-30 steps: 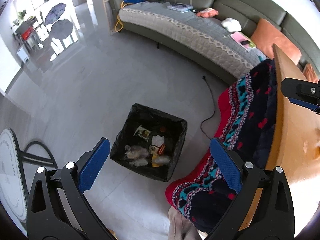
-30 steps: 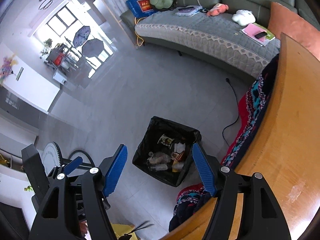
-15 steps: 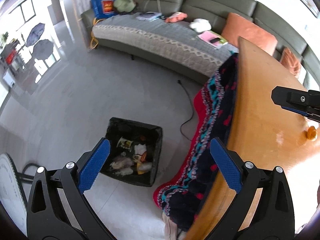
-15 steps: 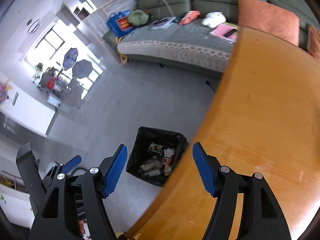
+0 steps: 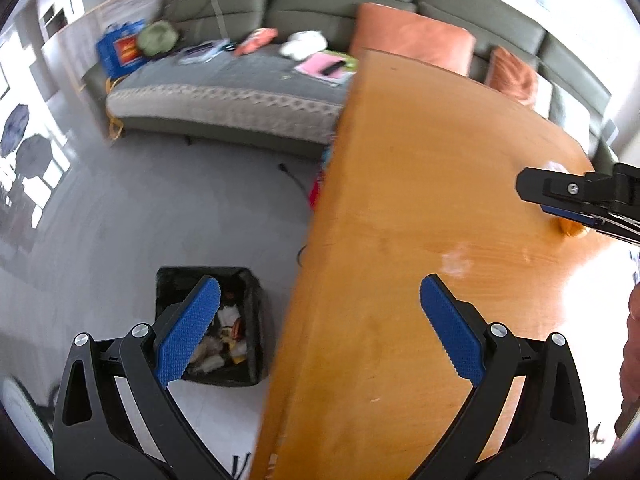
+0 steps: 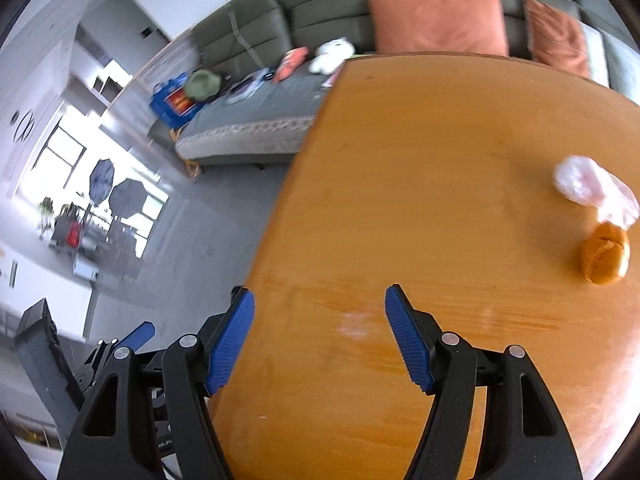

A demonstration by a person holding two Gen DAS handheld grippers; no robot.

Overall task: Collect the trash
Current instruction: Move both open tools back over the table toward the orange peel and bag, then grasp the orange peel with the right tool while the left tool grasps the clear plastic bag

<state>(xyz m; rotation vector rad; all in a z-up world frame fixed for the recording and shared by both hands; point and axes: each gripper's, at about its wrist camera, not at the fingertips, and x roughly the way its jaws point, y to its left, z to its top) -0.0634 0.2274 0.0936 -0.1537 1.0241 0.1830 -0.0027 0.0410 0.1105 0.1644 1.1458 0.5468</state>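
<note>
On the wooden table (image 6: 400, 220) at the far right lie a crumpled pinkish-white wrapper (image 6: 596, 186) and, just below it, an orange peel-like piece (image 6: 604, 254). My right gripper (image 6: 318, 332) hangs open and empty above the table near its left edge, well short of both pieces. My left gripper (image 5: 318, 326) is open and empty too, straddling the table edge. On the floor beside the table (image 5: 400, 240) stands a black bin (image 5: 248, 320) lined with a bag and holding several scraps, partly behind my left finger. In the left wrist view the right gripper's finger (image 5: 576, 194) hides most of the orange piece (image 5: 572, 229).
A grey-green sofa (image 5: 240, 92) with orange cushions (image 6: 436, 20), a blue bag (image 5: 120, 48) and loose items runs along the far side. A black cable (image 5: 294, 176) lies on the grey floor. A person's hand (image 5: 632, 352) shows at the right edge of the left wrist view.
Both grippers have swung rightward from above the bin and floor to over the table. The patterned blanket has dropped out of sight and the wrapper and orange piece have come into view.
</note>
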